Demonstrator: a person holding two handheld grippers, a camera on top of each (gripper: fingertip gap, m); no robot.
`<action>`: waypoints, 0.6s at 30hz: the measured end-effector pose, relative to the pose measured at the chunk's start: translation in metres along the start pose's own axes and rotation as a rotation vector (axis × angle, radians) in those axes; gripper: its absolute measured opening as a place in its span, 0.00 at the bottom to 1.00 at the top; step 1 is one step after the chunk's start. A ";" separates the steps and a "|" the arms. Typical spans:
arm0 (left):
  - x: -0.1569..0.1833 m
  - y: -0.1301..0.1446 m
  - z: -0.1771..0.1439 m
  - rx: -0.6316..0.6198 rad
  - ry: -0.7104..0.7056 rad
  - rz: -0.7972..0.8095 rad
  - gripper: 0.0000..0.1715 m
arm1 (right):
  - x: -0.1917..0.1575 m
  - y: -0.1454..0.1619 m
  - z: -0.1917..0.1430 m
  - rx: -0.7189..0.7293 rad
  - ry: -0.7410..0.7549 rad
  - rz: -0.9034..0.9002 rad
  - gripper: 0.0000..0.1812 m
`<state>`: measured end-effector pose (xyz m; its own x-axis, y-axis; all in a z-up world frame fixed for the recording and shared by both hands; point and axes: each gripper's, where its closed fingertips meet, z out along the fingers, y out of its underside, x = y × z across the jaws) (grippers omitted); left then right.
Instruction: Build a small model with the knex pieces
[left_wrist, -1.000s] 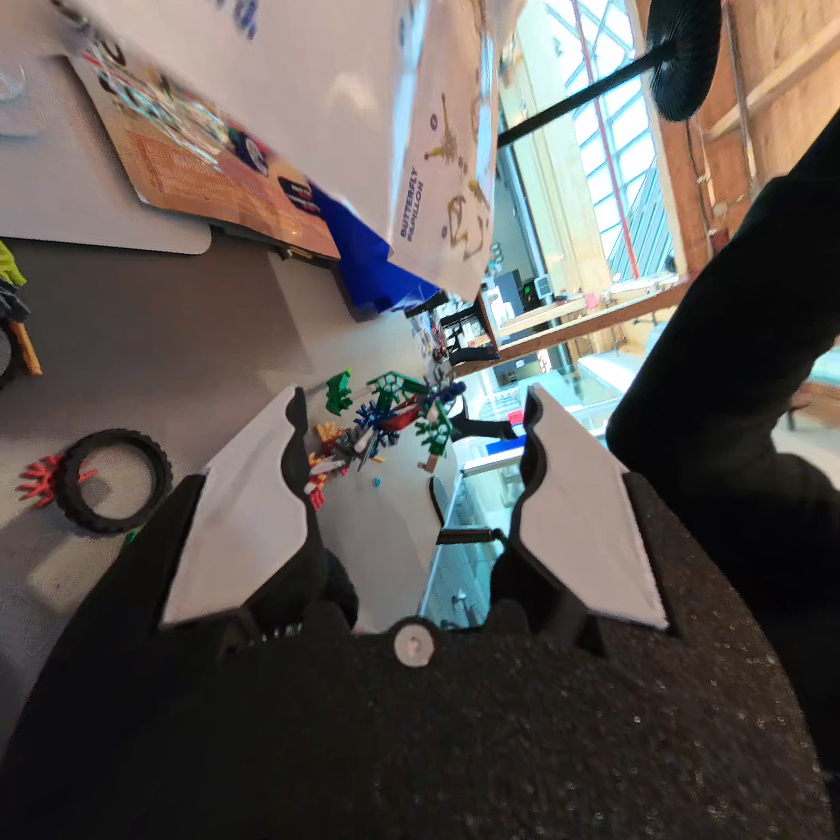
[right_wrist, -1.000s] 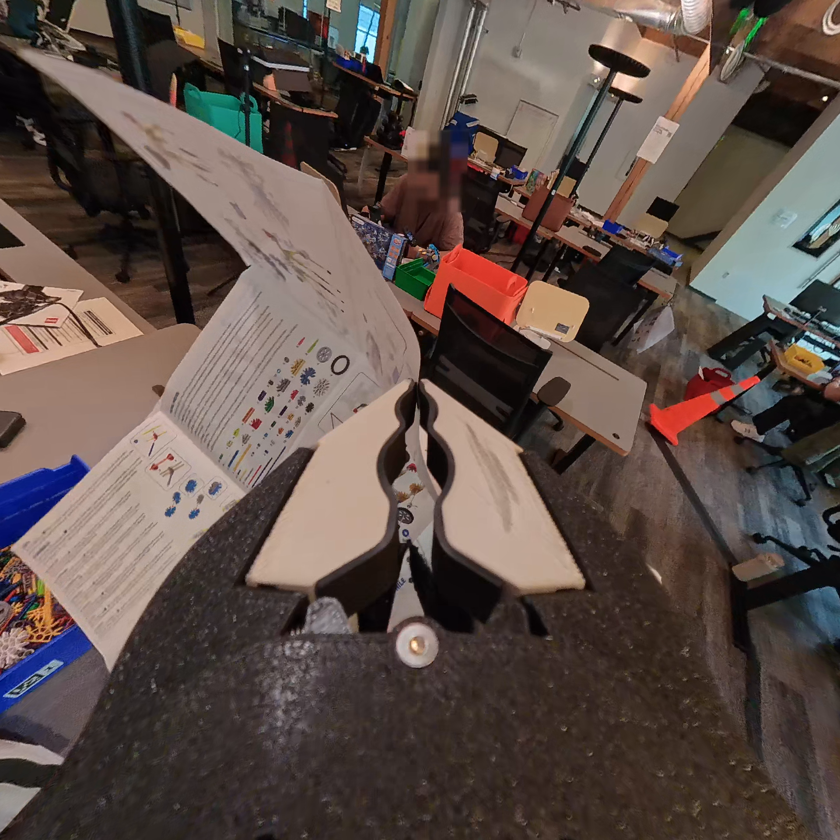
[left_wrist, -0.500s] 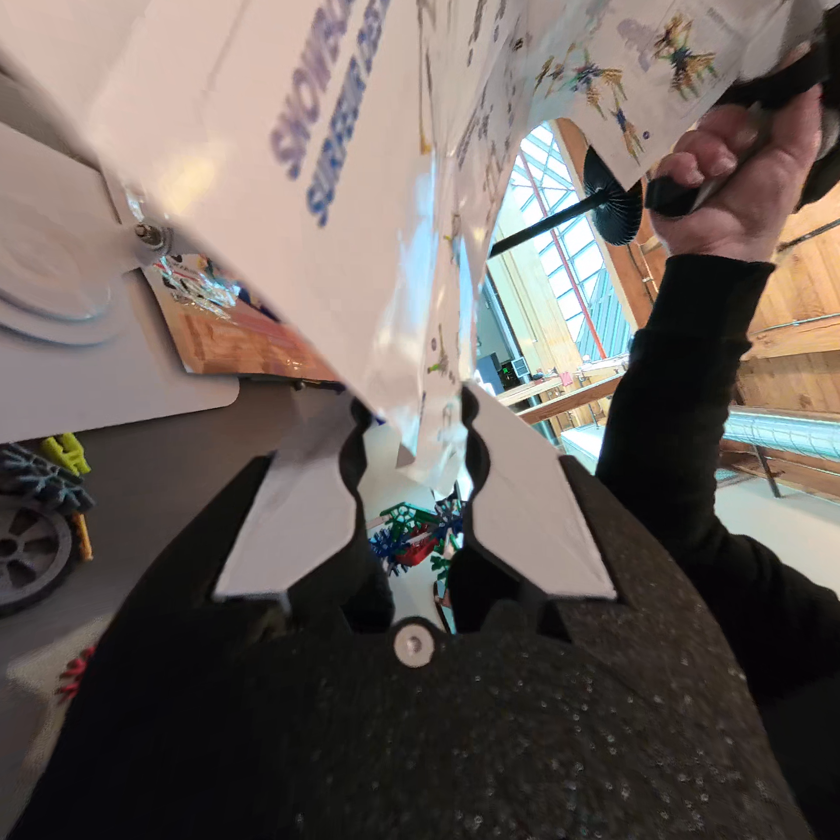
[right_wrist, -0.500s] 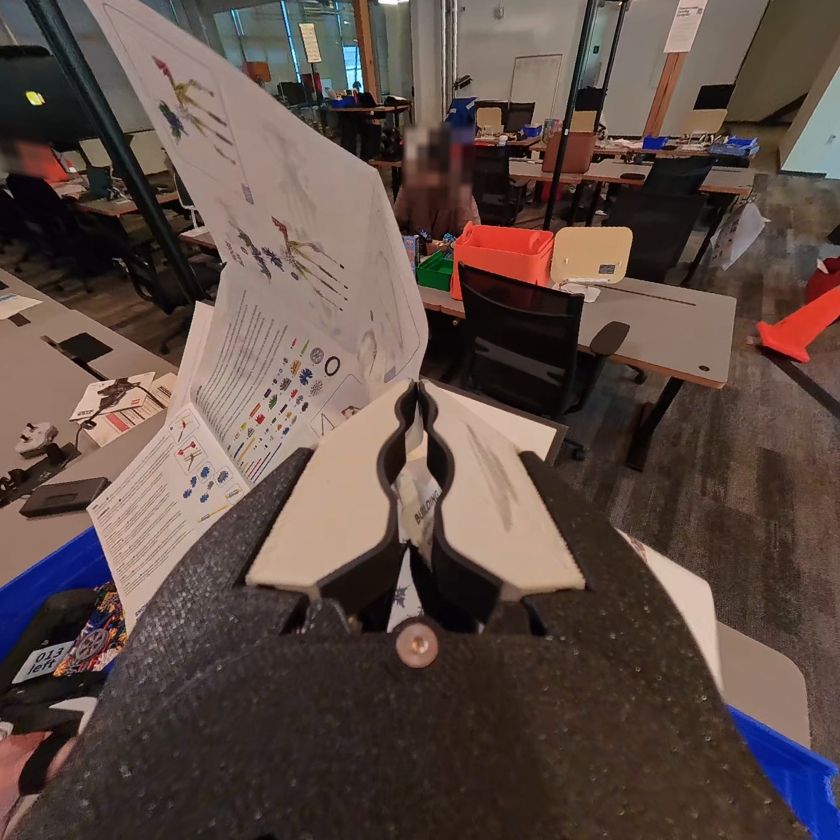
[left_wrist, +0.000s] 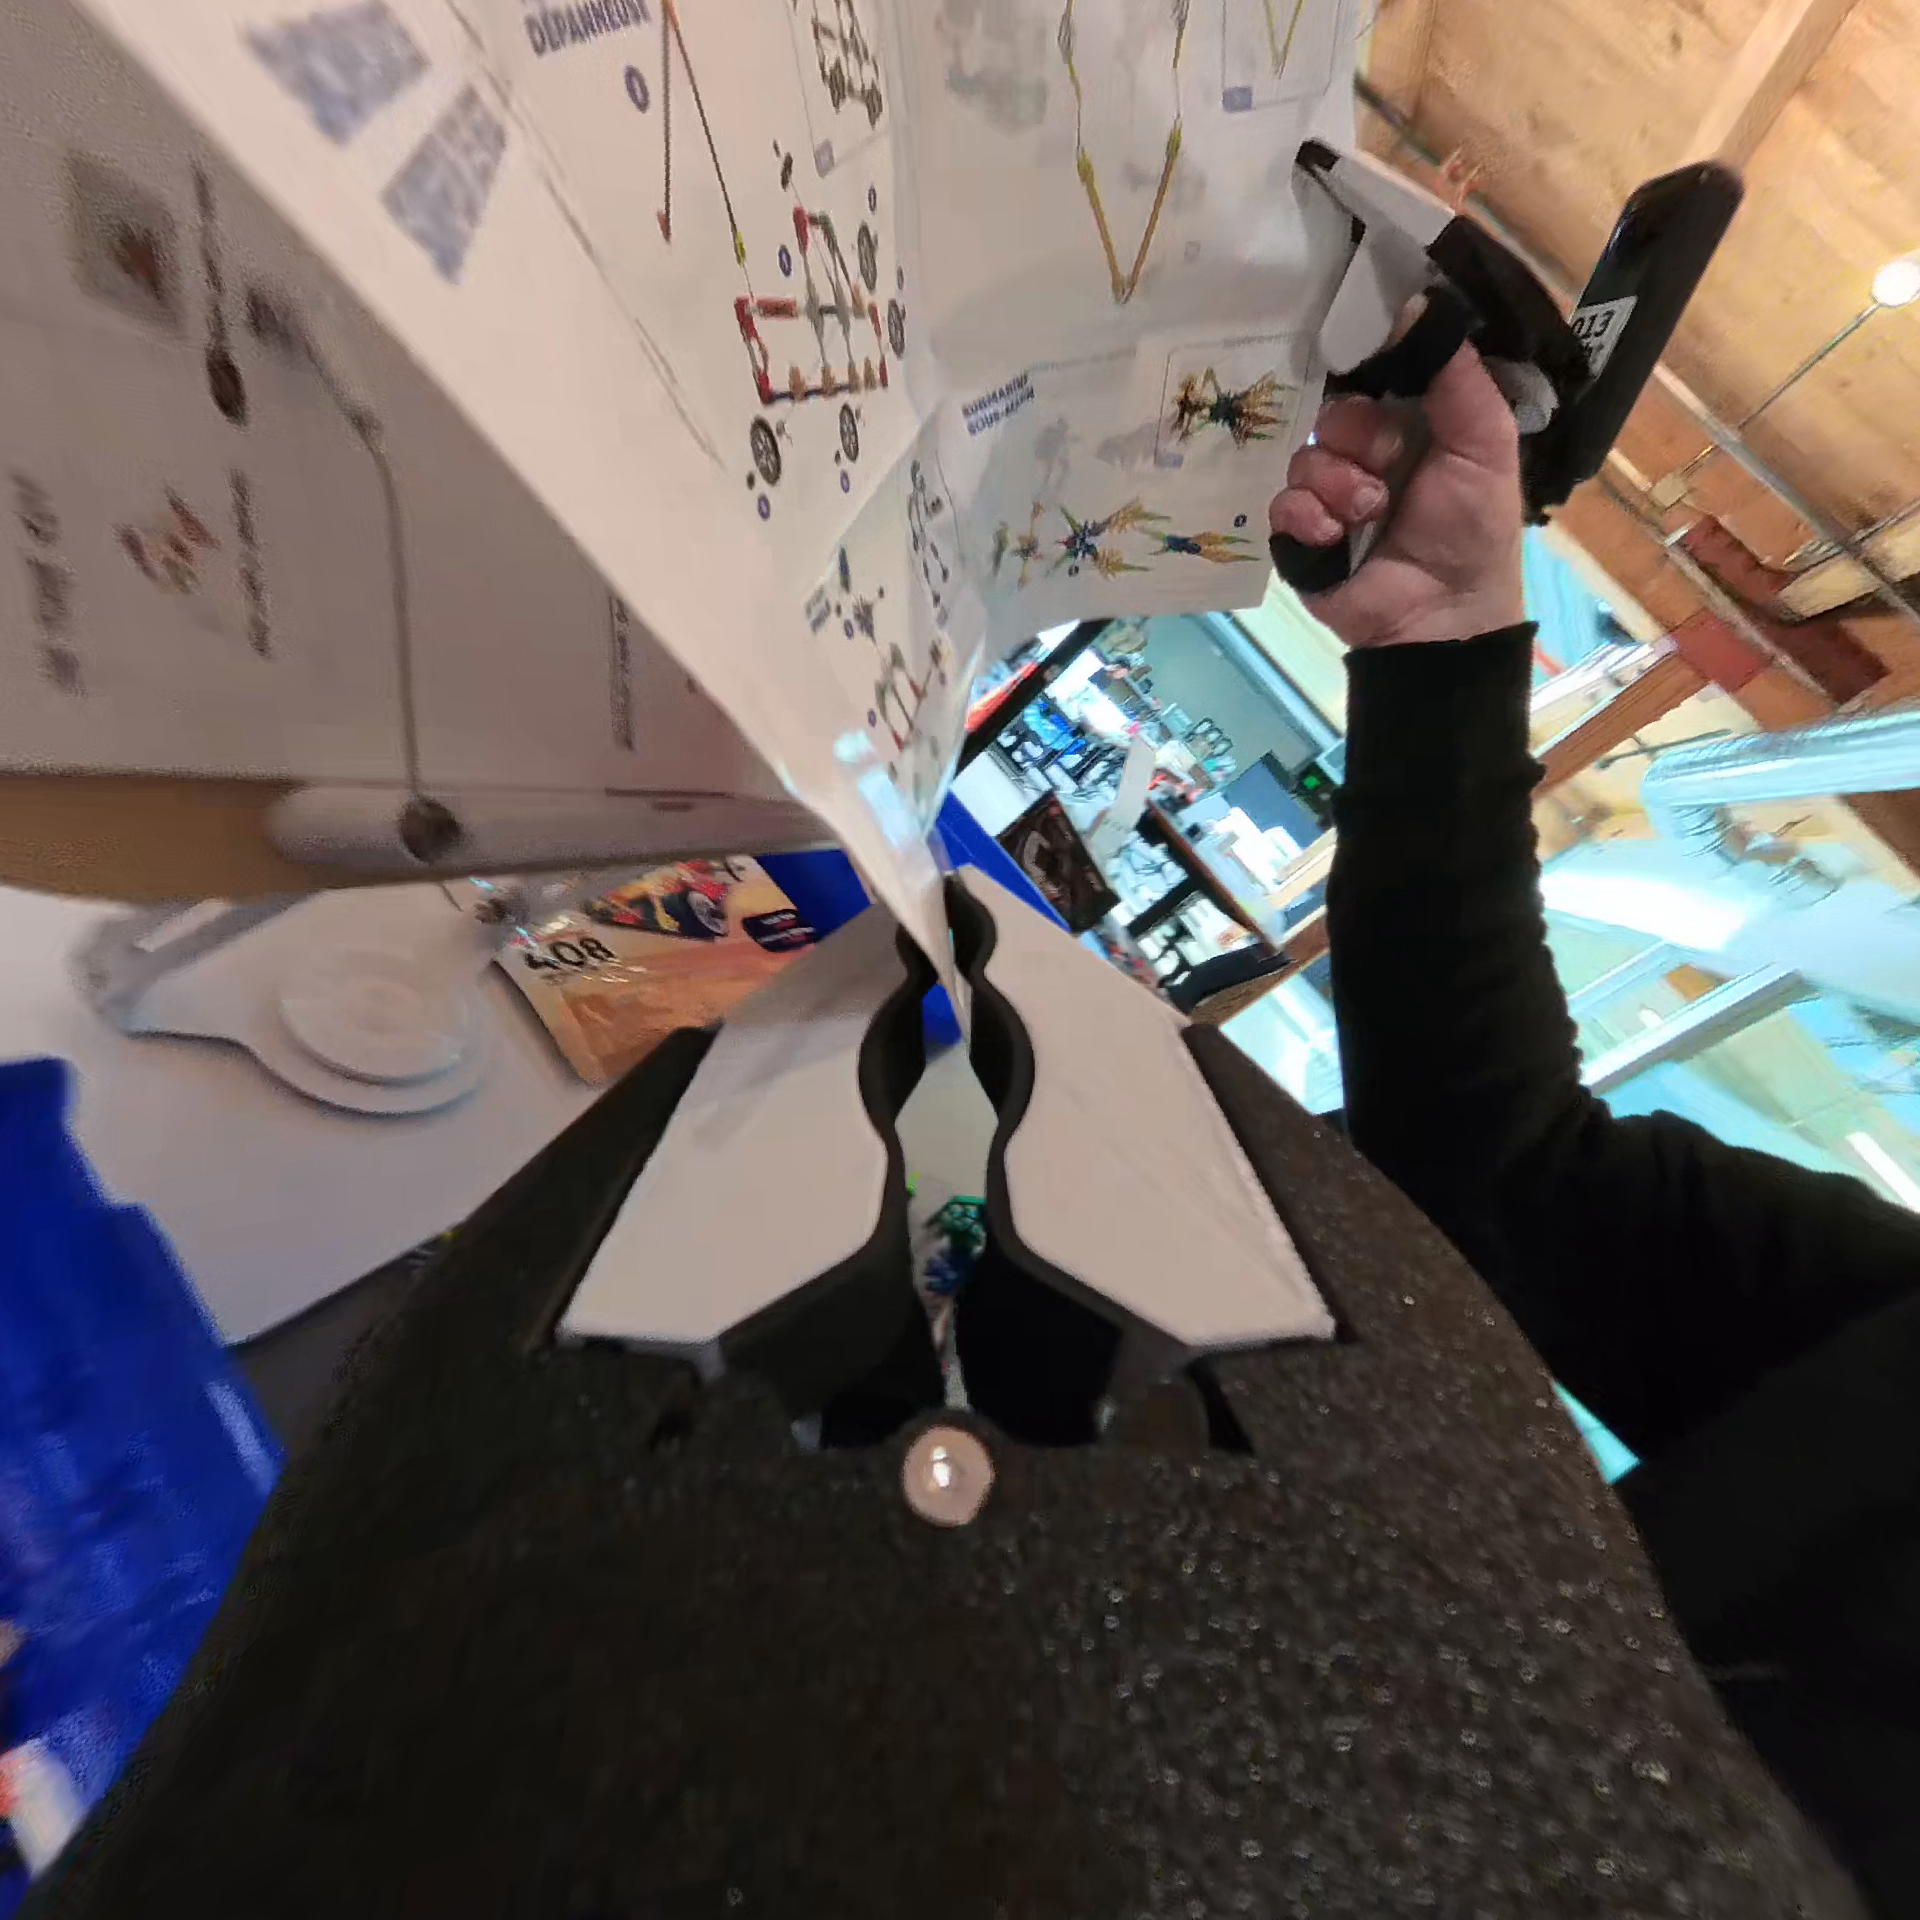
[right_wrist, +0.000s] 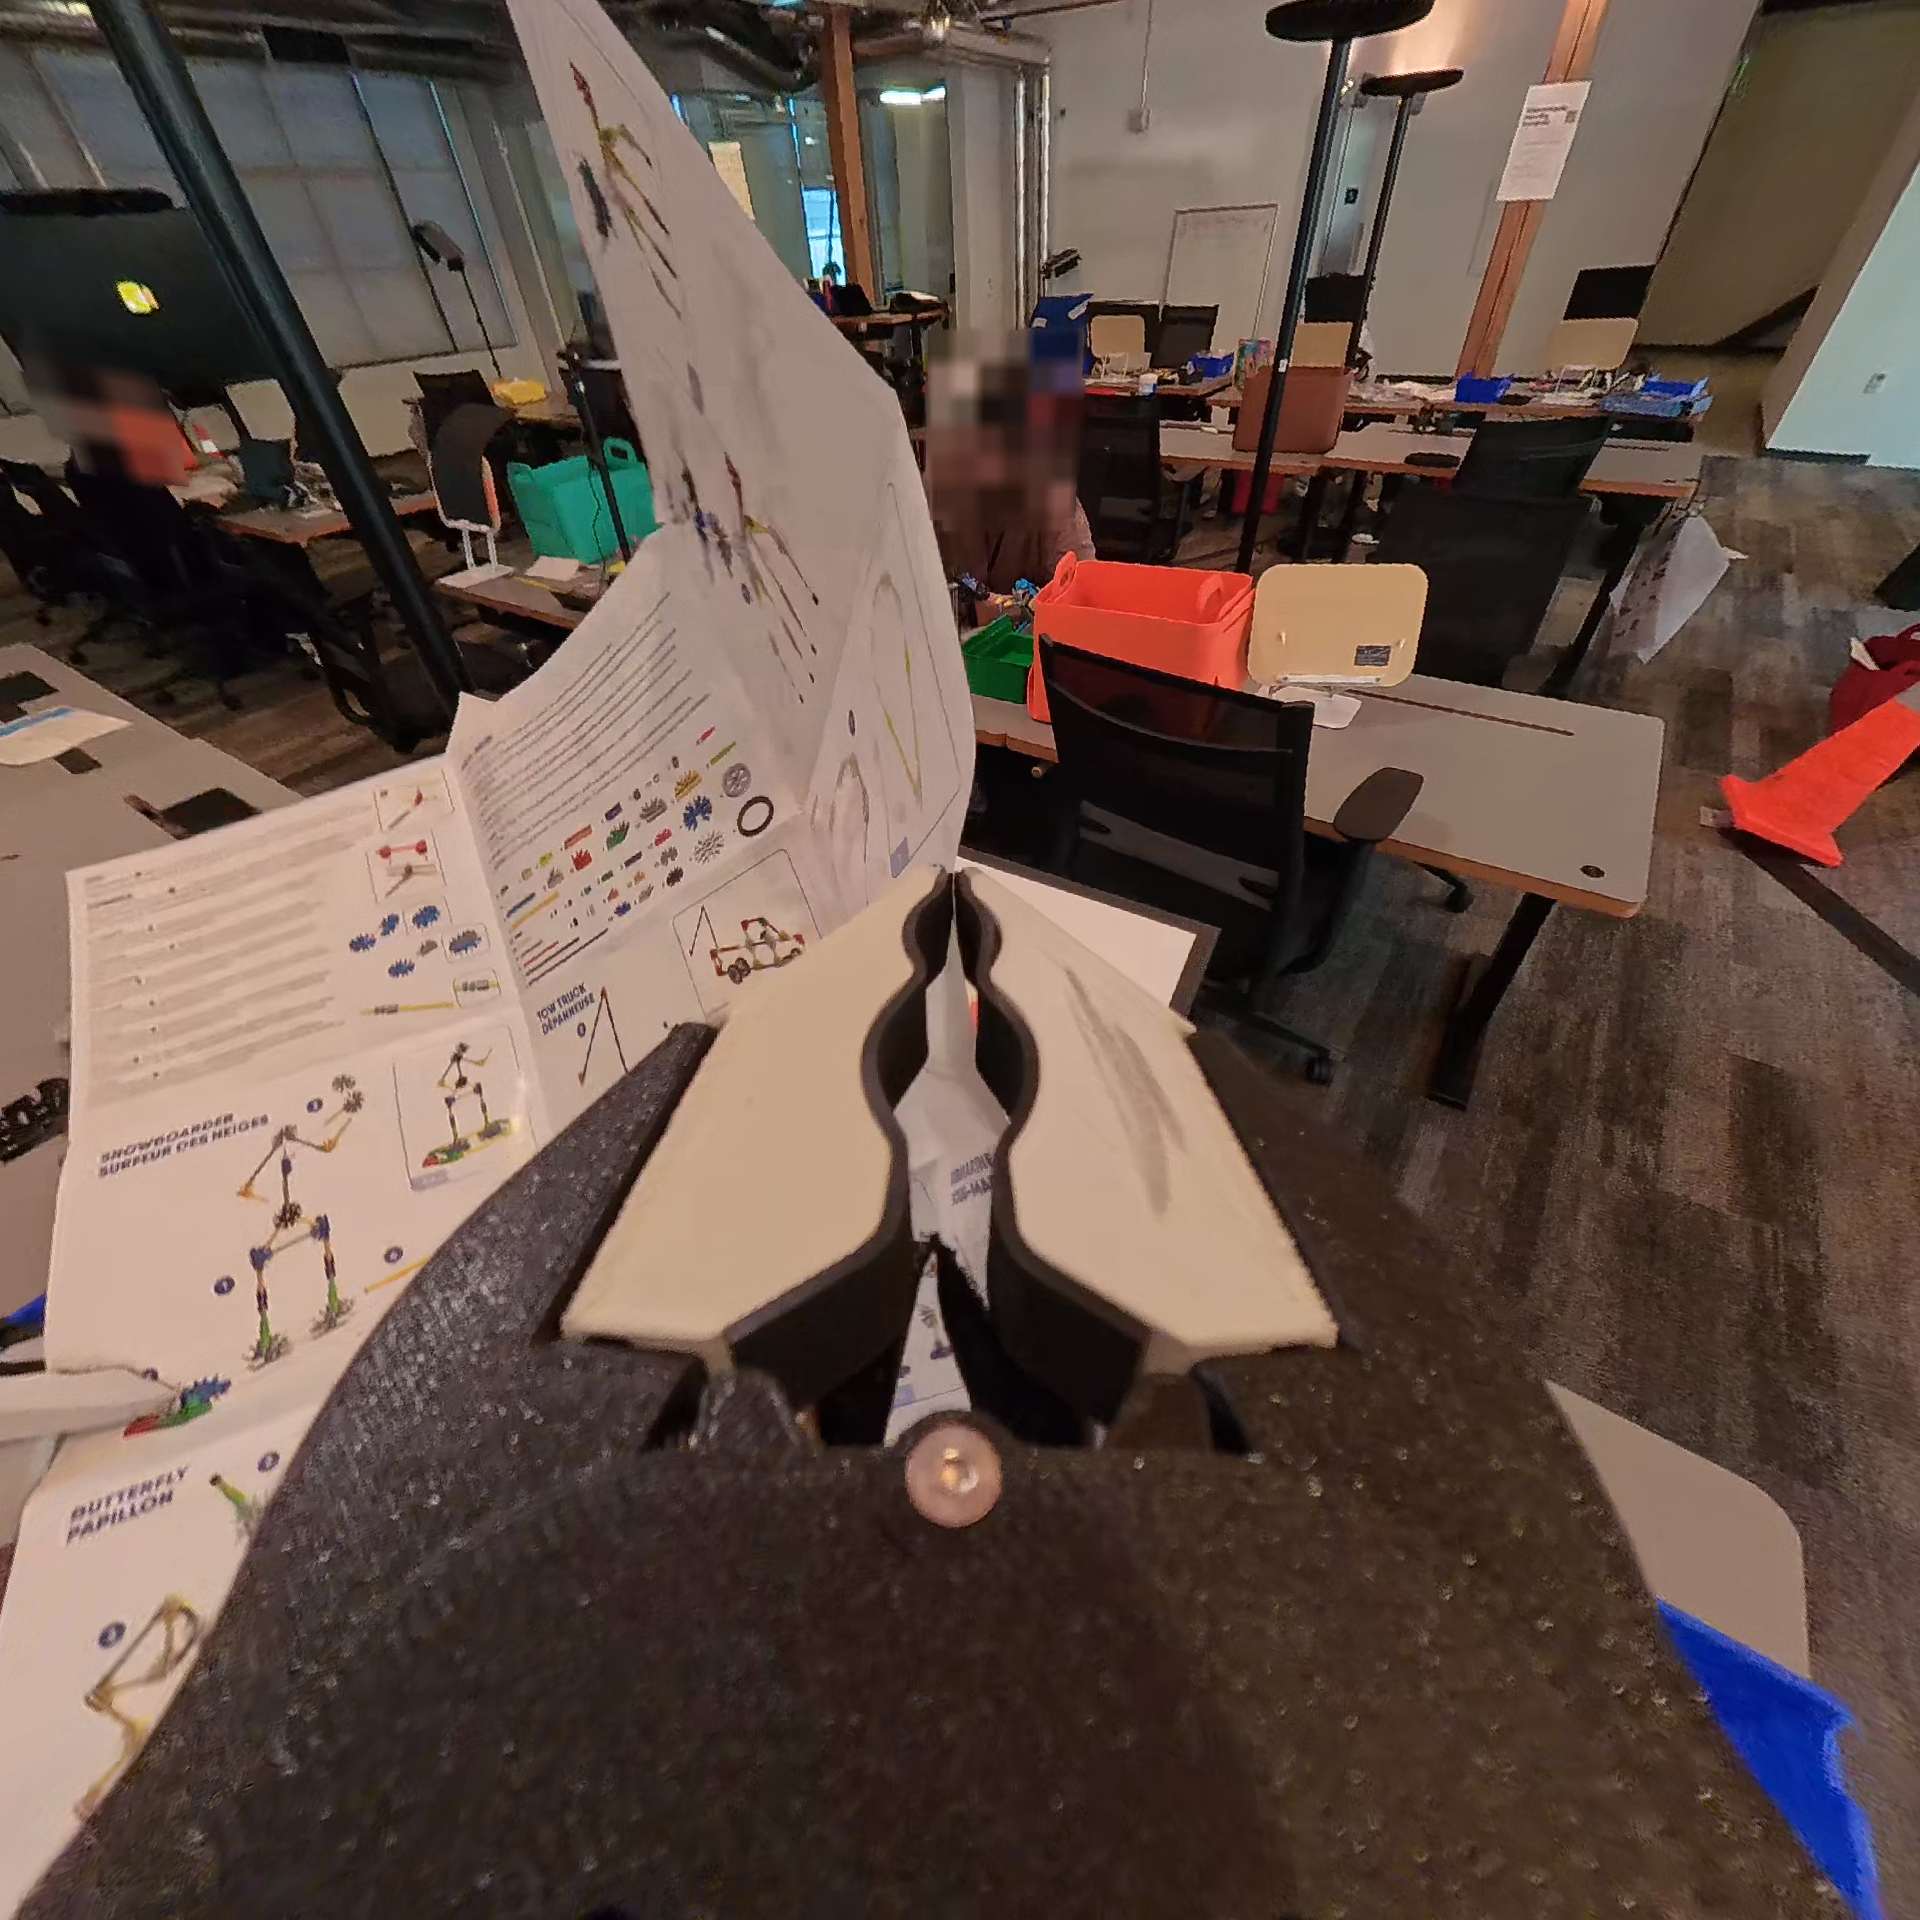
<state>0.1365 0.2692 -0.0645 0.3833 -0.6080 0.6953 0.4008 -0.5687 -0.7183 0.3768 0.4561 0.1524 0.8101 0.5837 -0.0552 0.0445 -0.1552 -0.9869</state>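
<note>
A large white folded instruction sheet with coloured building diagrams hangs in the air between both grippers. My left gripper is shut on the sheet's lower edge. My right gripper is shut on another edge of the same sheet, which bows up and to the left of it. In the left wrist view the right gripper shows at the upper right, held by a hand in a black sleeve, pinching the sheet's corner. Small coloured toy parts show between my left fingers, on the table below.
A grey table lies below with a white stand base, an orange printed box and a blue bin. In the right wrist view stand desks, a black chair, an orange bin and seated people. My hands' fingertips stand some 40 cm from each other.
My left gripper rose from the table and closed on the sheet's lower edge. My right gripper stayed shut on the sheet and lifted it, unfolding it wider.
</note>
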 end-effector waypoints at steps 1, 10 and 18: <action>-0.002 -0.009 -0.006 -0.001 -0.021 0.036 0.00 | 0.001 0.002 -0.002 0.007 -0.008 0.016 0.00; -0.031 -0.092 -0.069 0.035 -0.144 0.171 0.00 | 0.007 0.050 -0.014 0.014 -0.061 0.161 0.00; -0.056 -0.144 -0.102 0.065 -0.247 0.254 0.00 | -0.001 0.106 -0.013 -0.020 -0.116 0.277 0.00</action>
<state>-0.0271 0.3286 -0.0024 0.6639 -0.5685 0.4858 0.3163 -0.3752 -0.8713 0.3882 0.4288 0.0499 0.7212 0.6038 -0.3396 -0.1560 -0.3361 -0.9288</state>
